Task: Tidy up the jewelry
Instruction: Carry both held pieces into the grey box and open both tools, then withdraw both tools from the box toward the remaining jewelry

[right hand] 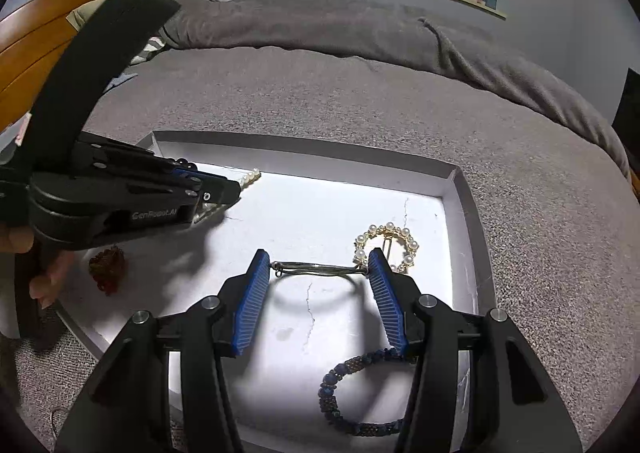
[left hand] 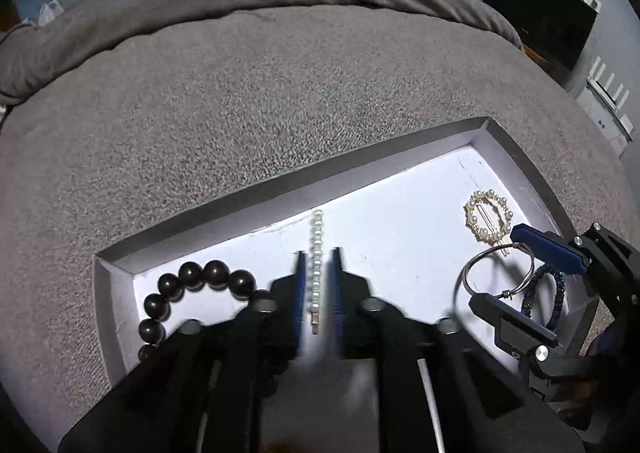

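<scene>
While my left gripper (left hand: 318, 285) hung over the white tray (left hand: 280, 189) on the grey bed (left hand: 280, 85), its jaws stood slightly parted around the pearl strand (left hand: 317, 253), not yet clenched. My right gripper (right hand: 316, 273) held the thin silver bangle (right hand: 316, 268) between its spread jaws, both pads touching it. At 1 o'clock of that bangle lay the pearl ring clip (right hand: 387, 247); at 6 o'clock, the blue beaded bracelet (right hand: 360, 393). Dark wooden beads (left hand: 192, 285) curved at 9 o'clock of the strand, an amber piece (right hand: 107, 268) near the tray's left edge.
</scene>
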`<action>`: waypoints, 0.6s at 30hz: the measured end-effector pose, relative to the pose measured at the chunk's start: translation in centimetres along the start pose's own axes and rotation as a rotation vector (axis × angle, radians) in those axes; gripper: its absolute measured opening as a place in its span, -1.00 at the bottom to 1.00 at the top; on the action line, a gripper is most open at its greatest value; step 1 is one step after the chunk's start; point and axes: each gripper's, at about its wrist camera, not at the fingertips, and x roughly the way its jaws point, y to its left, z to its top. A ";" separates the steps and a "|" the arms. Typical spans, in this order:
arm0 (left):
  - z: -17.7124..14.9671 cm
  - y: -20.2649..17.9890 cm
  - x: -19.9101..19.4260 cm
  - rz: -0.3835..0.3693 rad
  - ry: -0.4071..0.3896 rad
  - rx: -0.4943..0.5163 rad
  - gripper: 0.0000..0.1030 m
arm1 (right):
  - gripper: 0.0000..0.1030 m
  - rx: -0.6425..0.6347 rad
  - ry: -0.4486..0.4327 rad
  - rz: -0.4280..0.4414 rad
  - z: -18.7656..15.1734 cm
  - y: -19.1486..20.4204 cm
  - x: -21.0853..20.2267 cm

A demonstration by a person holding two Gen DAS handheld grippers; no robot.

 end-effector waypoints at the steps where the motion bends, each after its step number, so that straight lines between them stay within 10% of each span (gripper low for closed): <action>1: 0.2 -0.2 -0.1 0.004 -0.013 0.002 -0.52 | -0.01 0.001 -0.001 -0.002 0.0 0.0 0.0; 18: -2.4 -0.2 -9.3 0.032 -0.184 -0.054 0.08 | 0.65 0.122 -0.114 -0.036 -1.4 -2.3 -5.2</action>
